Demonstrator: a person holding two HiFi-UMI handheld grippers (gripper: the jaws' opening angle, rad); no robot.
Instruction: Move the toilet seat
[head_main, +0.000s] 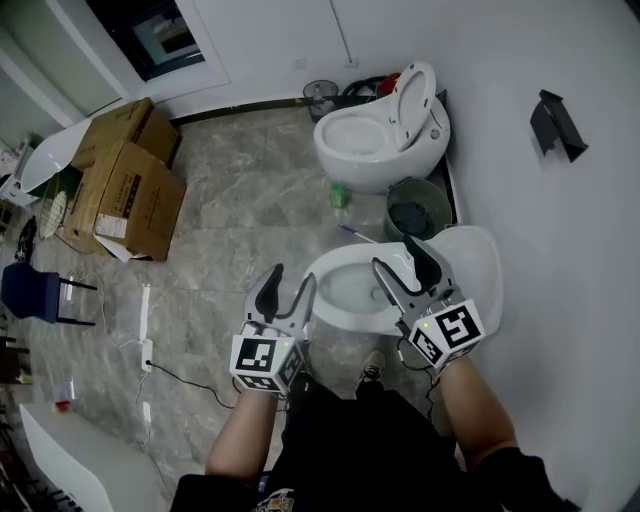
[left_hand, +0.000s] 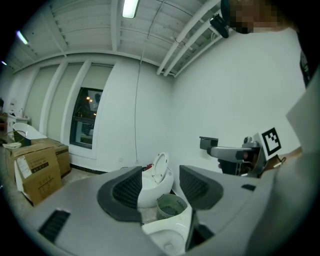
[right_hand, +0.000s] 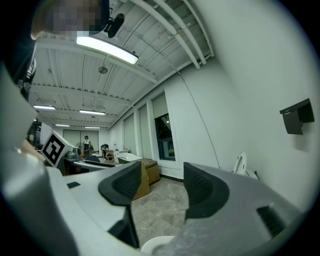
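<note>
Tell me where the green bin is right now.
In the head view the green bin stands right of centre, close to the wall on the right side, between the far toilet and the near toilet.

Grey marbled tile floor (head_main: 240, 200). The near toilet (head_main: 340, 290) stands on it against the right wall. Just beyond the near toilet are a dark green bin (head_main: 418, 208), a small green bottle (head_main: 340, 195) and a thin blue stick (head_main: 355, 233) lying flat. Farther beyond it are a second toilet (head_main: 365, 145) and a small wire bin (head_main: 320, 98). Well left of the near toilet are two cardboard boxes (head_main: 130, 195) and a blue chair (head_main: 35, 290). A power strip (head_main: 147, 352) with a black cable lies nearer on that side.
</note>
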